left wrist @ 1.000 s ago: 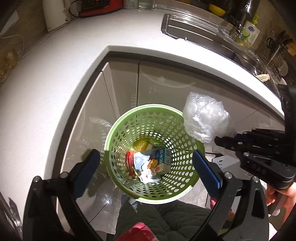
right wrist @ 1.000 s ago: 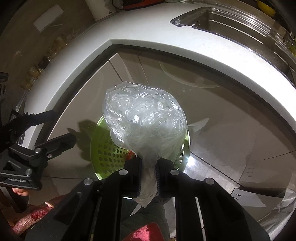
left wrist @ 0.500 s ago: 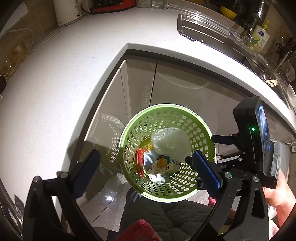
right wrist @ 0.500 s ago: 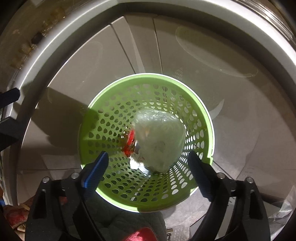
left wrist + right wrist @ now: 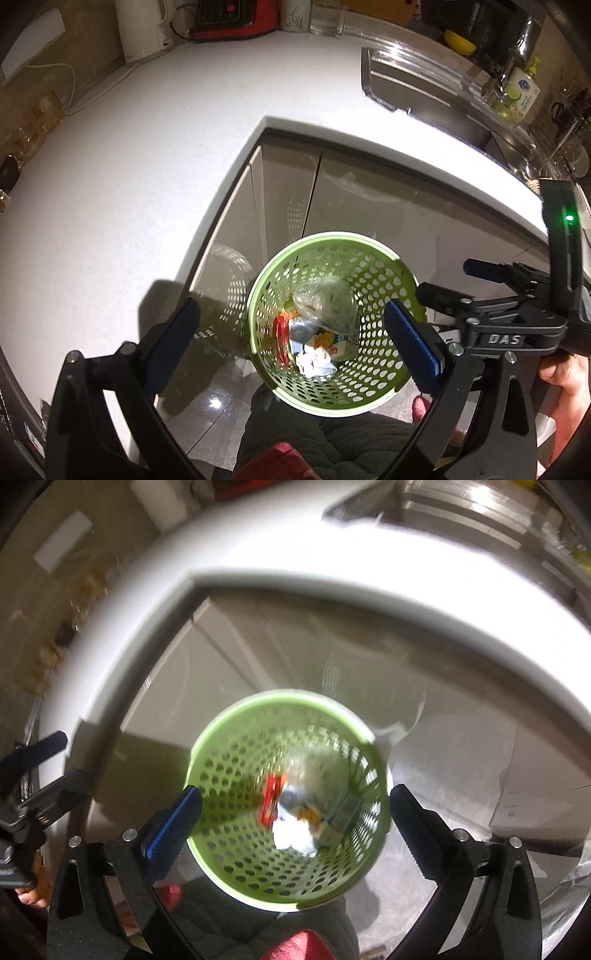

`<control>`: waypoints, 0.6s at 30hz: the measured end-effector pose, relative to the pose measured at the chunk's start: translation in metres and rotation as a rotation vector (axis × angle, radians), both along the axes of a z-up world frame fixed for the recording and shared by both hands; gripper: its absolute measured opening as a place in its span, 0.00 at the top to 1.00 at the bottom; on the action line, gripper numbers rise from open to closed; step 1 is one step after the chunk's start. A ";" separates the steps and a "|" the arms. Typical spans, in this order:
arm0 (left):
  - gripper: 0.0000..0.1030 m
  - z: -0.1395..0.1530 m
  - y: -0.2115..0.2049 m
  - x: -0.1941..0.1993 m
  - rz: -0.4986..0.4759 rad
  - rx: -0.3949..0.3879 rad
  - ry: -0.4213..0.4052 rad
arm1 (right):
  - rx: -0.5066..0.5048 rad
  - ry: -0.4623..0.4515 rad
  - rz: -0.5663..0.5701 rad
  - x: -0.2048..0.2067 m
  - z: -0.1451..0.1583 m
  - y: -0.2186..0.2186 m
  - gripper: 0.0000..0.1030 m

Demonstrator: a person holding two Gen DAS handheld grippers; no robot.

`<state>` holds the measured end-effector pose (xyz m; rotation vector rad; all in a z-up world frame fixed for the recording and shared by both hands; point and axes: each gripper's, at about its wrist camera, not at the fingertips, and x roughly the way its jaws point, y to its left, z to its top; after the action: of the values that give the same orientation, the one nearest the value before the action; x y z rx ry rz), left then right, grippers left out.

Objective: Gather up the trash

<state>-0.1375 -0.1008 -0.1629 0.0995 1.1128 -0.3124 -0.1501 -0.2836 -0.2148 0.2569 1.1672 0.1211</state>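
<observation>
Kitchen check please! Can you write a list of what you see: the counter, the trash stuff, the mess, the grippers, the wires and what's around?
Surface: white counter, bare in the middle.
Job's things: green bin on the floor; clear bag inside on a carton, a red wrapper and crumpled paper.
Clutter: kettle, red appliance and glass at the back.
Grippers: left gripper and right gripper open, empty, above the bin.
Cables: white cord by the wall.
Surroundings: sink, soap bottle, cabinets.
</observation>
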 end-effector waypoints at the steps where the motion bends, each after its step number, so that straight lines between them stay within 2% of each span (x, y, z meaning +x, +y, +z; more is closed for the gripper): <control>1: 0.08 0.005 -0.001 -0.001 0.000 0.002 -0.016 | -0.011 -0.021 -0.005 -0.001 0.007 -0.001 0.02; 7: 0.08 0.021 -0.007 -0.015 0.001 0.011 -0.066 | -0.038 -0.122 -0.028 -0.030 0.042 -0.010 0.02; 13: 0.08 0.025 -0.006 -0.036 0.020 0.030 -0.087 | -0.015 -0.125 0.006 -0.047 0.051 -0.005 0.02; 18: 0.08 0.031 -0.003 -0.043 0.050 0.024 -0.086 | -0.036 -0.133 0.059 -0.052 0.061 0.002 0.02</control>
<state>-0.1805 -0.1033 -0.1320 0.1054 1.0321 -0.2474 -0.2021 -0.2815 -0.1541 0.1796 1.0445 0.1663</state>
